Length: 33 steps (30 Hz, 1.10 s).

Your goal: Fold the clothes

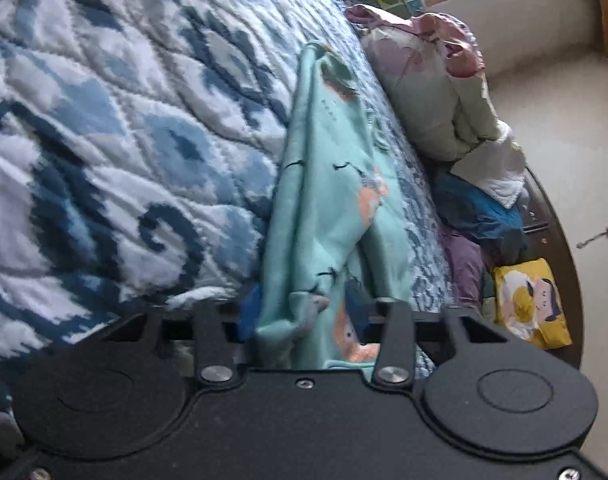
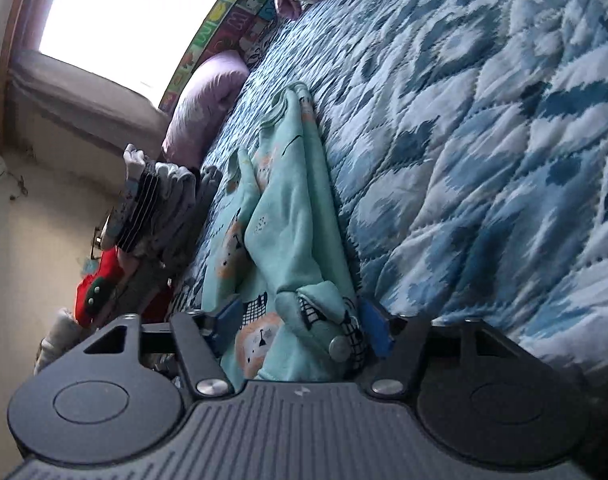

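Along the far edge of the bed, the colourful alphabet mat (image 2: 219, 20) stands on edge against the wall under the window (image 2: 115, 12), and its tiles carry large block letters, an "m" among them in the right wrist view; the other characters are too warped to read, and the yellow printed bag (image 1: 528, 304) beside the bed shows a cartoon figure with no readable words. On the blue-and-white quilted bedspread (image 1: 115, 128) lies the mint-green garment (image 1: 324, 200), printed with orange fox faces and small black marks, stretched in a long bunched strip that runs away from both cameras. Its near end rises into the left gripper (image 1: 304, 316), where gathered cloth fills the gap between the blue-padded fingers (image 1: 249, 312); the jaws stand fairly narrow and appear to be closed on the fabric. At the other end, the right gripper (image 2: 299, 324) has a thick wad of the same garment, with a round snap showing, between its blue pads (image 2: 378, 326); its jaws are about half apart and seem to press the bundle from both sides. Both grippers are rolled over, so the bed looks tipped steeply in each view, and both point slightly downward along the cloth. Piles of other clothes (image 1: 436, 92) sit past the garment near the bed's edge.
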### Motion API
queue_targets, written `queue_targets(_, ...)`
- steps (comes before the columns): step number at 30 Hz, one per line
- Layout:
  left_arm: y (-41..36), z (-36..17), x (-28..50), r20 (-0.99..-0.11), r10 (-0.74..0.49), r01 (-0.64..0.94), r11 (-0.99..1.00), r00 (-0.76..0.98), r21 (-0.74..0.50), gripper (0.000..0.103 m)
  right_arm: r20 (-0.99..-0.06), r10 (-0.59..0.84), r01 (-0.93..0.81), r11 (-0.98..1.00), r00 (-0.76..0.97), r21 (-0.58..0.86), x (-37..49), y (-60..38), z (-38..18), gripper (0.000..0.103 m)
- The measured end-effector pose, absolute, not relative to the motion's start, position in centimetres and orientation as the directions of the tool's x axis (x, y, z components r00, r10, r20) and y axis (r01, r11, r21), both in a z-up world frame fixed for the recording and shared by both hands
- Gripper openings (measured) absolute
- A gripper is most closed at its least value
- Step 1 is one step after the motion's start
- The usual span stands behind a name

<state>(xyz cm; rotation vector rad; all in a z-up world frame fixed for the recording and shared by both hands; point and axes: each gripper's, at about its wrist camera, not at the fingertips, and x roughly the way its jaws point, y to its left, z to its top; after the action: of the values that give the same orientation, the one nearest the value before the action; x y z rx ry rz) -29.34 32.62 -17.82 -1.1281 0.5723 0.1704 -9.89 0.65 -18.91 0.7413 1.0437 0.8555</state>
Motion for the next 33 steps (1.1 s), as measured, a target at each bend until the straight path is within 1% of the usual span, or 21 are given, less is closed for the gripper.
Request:
queue_targets(2, 32.8, -18.1, -29.6, -0.507, -0.153, -0.414, 0.406, 0.848, -0.815, 0.021, -0.404, 0.875, -0.191, 0.459, 0.268, 0.868, -9.6, 0.2, -19.4, 0.043)
queue_targets(4, 32.8, -18.1, -29.9, -0.503, -0.15, -0.411, 0.408, 0.851, -0.816, 0.018, -0.405, 0.872, -0.196, 0.463, 0.276, 0.864, -9.8, 0.2, -19.7, 0.035)
queue_targets(7, 32.6, -16.9, -30.5, -0.502, -0.128, -0.41, 0.425, 0.855, -0.807, 0.015, -0.438, 0.852, -0.301, 0.514, 0.287, 0.803, -10.8, 1.0, -18.7, 0.026)
queue_targets(9, 32.3, -15.6, -31.6, -0.491, -0.116, -0.4, 0.435, 0.863, -0.806, 0.015, -0.423, 0.856, -0.309, 0.506, 0.298, 0.806, -11.3, 0.3, -17.9, 0.024)
queue_targets(10, 32.3, -15.3, -32.1, -0.497, -0.113, -0.405, 0.441, 0.86, -0.801, 0.015, -0.411, 0.86, -0.305, 0.496, 0.302, 0.813, -11.7, -0.4, -17.3, 0.023)
queue_targets(11, 32.4, -15.6, -32.3, -0.516, -0.111, -0.423, 0.443, 0.849, -0.791, 0.016, -0.421, 0.854, -0.315, 0.508, 0.305, 0.802, -12.0, -1.0, -16.9, 0.023)
queue_targets(12, 32.5, -16.0, -32.5, -0.535, -0.112, -0.439, 0.444, 0.838, -0.781, 0.017, -0.443, 0.842, -0.331, 0.531, 0.308, 0.78, -12.3, -1.5, -16.7, 0.023)
queue_targets(14, 32.9, -17.8, -32.0, -0.572, -0.166, -0.464, 0.428, 0.803, -0.775, 0.023, -0.48, 0.825, -0.339, 0.562, 0.299, 0.754, -12.5, -2.2, -16.7, 0.024)
queue_targets(15, 33.1, -17.9, -32.0, -0.561, -0.18, -0.452, 0.423, 0.808, -0.786, 0.025, -0.491, 0.826, -0.316, 0.561, 0.276, 0.765, -12.2, -2.3, -17.3, 0.026)
queue_targets(16, 33.2, -17.4, -32.2, -0.558, -0.185, -0.446, 0.426, 0.809, -0.787, 0.03, -0.502, 0.827, -0.293, 0.56, 0.253, 0.775, -11.9, -2.4, -17.9, 0.028)
queue_targets(17, 33.4, -16.8, -32.4, -0.555, -0.189, -0.439, 0.431, 0.81, -0.788, 0.047, -0.503, 0.828, -0.292, 0.559, 0.248, 0.776, -12.0, -2.6, -18.0, 0.029)
queue_targets(18, 33.5, -16.1, -32.7, -0.545, -0.174, -0.424, 0.455, 0.82, -0.783, 0.054, -0.498, 0.829, -0.306, 0.558, 0.255, 0.772, -12.2, -2.9, -17.6, 0.036)
queue_targets(19, 33.5, -15.5, -33.1, -0.537, -0.165, -0.41, 0.478, 0.827, -0.777, 0.057, -0.495, 0.827, -0.329, 0.56, 0.266, 0.76, -12.4, -3.0, -17.1, 0.044)
queue_targets(20, 33.5, -14.9, -33.5, -0.535, -0.164, -0.394, 0.507, 0.829, -0.766, 0.057, -0.489, 0.828, -0.356, 0.56, 0.275, 0.748, -12.7, -3.2, -16.4, 0.048)
queue_targets(21, 33.5, -14.4, -33.8, -0.536, -0.159, -0.381, 0.54, 0.829, -0.75, 0.057, -0.481, 0.829, -0.379, 0.558, 0.284, 0.738, -13.0, -3.5, -15.9, 0.055)
queue_targets(22, 33.4, -13.7, -34.1, -0.537, -0.143, -0.366, 0.588, 0.831, -0.722, 0.057, -0.478, 0.827, -0.399, 0.562, 0.296, 0.725, -13.1, -3.7, -15.4, 0.057)
queue_targets(25, 32.0, -11.0, -34.5, -0.552, -0.071, -0.293, 0.787, 0.831, -0.542, 0.058, -0.484, 0.806, -0.509, 0.591, 0.341, 0.626, -13.7, -3.9, -13.3, 0.057)
queue_targets(27, 30.2, -9.5, -34.4, -0.554, -0.015, -0.218, 0.91, 0.833, -0.352, 0.058, -0.509, 0.776, -0.616, 0.617, 0.372, 0.491, -14.3, -3.4, -11.5, 0.057)
queue_targets(30, 26.9, -9.1, -34.7, -0.539, 0.053, -0.078, 0.997, 0.84, -0.022, 0.058, -0.543, 0.724, -0.774, 0.601, 0.424, 0.197, -16.2, -2.0, -8.9, 0.057)
queue_targets(32, 25.6, -10.5, -35.1, -0.543, 0.101, -0.001, 0.983, 0.834, 0.182, 0.058, -0.557, 0.685, -0.838, 0.544, 0.469, -0.037, -18.2, -0.6, -8.2, 0.057)
queue_targets(33, 25.0, -11.2, -35.1, -0.542, 0.123, 0.029, 0.965, 0.831, 0.262, 0.058, -0.562, 0.67, -0.855, 0.497, 0.485, -0.146, -19.2, 0.0, -8.2, 0.056)
